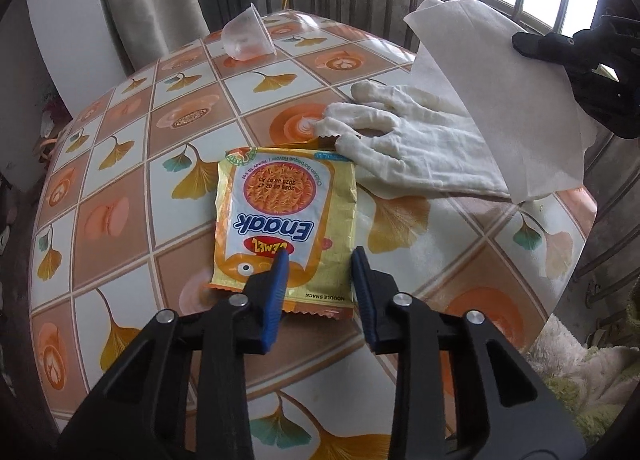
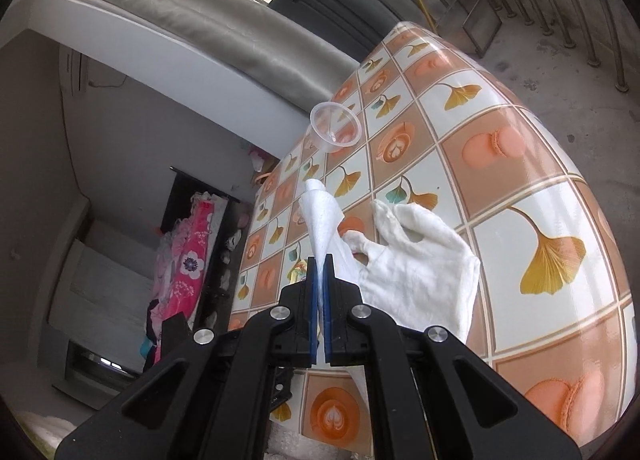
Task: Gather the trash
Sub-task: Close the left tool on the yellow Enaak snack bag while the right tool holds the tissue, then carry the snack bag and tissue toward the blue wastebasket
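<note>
On our left, the yellow snack packet (image 1: 285,226) reads "Enaak" in blue, with "Gemez" in red and "NOODLE SNACK" along its near edge, all upside down to us; a date stamp sits over the picture of orange noodles. It lies flat on the tabletop (image 1: 120,196), creased, its far end torn open. Our left hand-held gripper (image 1: 320,254) hovers over the packet's near end with its blue pads apart, one on each side, not pressing it. A clear plastic cup (image 1: 248,36) lies tipped at the far edge. To the right of the packet a white glove (image 1: 404,140) lies flat, its fingers touching the packet's far corner. Above it hangs a white tissue (image 1: 480,100), lifted off the tabletop, its corner clamped in our right hand-held gripper (image 2: 319,260). The tabletop wears a glossy cloth printed with ginkgo leaves, macarons and latte cups. Beyond stand a grey curtain, white wall and barred window.
</note>
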### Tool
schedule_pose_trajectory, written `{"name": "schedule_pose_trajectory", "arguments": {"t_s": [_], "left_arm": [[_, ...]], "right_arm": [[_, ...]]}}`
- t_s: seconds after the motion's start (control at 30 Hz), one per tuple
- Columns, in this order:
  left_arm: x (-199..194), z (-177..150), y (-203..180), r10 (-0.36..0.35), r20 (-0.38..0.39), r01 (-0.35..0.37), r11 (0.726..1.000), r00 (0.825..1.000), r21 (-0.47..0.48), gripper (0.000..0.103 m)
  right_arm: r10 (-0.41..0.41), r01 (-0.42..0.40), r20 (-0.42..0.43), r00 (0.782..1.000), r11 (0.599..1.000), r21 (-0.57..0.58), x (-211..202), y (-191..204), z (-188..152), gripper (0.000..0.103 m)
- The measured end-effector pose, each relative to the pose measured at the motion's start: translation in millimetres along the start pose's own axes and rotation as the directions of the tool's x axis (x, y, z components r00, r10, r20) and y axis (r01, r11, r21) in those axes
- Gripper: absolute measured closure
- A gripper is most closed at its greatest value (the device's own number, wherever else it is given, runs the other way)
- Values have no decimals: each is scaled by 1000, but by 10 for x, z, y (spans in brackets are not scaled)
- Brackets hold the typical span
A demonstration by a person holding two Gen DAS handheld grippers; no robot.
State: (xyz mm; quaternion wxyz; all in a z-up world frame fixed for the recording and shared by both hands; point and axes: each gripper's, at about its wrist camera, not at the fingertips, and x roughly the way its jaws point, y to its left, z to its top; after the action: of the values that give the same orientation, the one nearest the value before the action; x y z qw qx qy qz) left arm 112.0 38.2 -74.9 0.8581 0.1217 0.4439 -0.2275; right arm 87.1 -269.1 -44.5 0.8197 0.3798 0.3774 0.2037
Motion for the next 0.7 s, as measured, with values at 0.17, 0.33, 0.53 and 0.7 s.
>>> {"name": "schedule_pose_trajectory", "arguments": {"t_s": [0.17,0.33,0.53,0.7], "left_arm": [[7,4,-8,-40,15,40,999,999,-22,100],[-72,23,130,-101,46,105,990,994,-91,103],[-416,127,310,-161,137,183,968,977,-170,103],[-703,306,321,-271,218,314,930,937,-190,103]], "right_arm": [[8,-8,-3,1000,1000,8,-11,-11,-19,101],[18,-18,-2,1000,1000,13,-44,-20,-41,100],[43,-43,26,999,999,16,-149,-8,-17,100],[59,-61,100,993,998,15,-417,-36,53,101]]}}
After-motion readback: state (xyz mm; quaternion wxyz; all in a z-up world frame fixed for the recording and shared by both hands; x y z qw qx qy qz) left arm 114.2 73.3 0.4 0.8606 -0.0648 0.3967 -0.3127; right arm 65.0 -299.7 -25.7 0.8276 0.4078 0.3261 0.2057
